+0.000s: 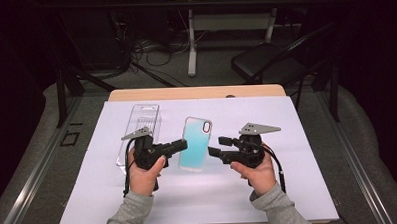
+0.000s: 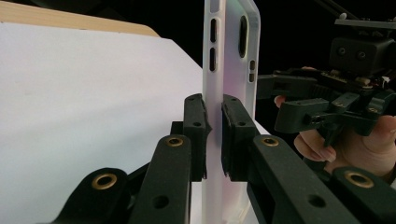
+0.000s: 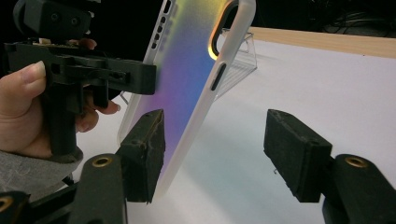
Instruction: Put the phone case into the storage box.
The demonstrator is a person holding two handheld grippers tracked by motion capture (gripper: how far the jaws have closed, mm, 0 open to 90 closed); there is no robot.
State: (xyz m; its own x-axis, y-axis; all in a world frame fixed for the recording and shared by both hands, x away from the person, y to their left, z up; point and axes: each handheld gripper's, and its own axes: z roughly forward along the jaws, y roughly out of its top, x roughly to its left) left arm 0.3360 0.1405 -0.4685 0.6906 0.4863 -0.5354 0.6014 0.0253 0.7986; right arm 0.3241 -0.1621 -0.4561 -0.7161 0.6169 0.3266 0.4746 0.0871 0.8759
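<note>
A: Where's the phone case [image 1: 195,143]?

B: Your left gripper [image 2: 214,122] pinches its frosted edge, lifted over the white mat [image 1: 289,189].

A: Right gripper [image 3: 215,154]?

B: Jaws spread beside the case's rim, foam pads off it. Clear ribbed plastic tray [image 1: 139,129] lies behind; bare mat to your right.

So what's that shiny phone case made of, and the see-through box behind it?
Phone case: probably frosted plastic with a rainbow sheen; its colours shift from teal to purple across the views and light glows through its rim. Clear box: likely thin, glossy moulded plastic; the white table cover shows through it.
</note>
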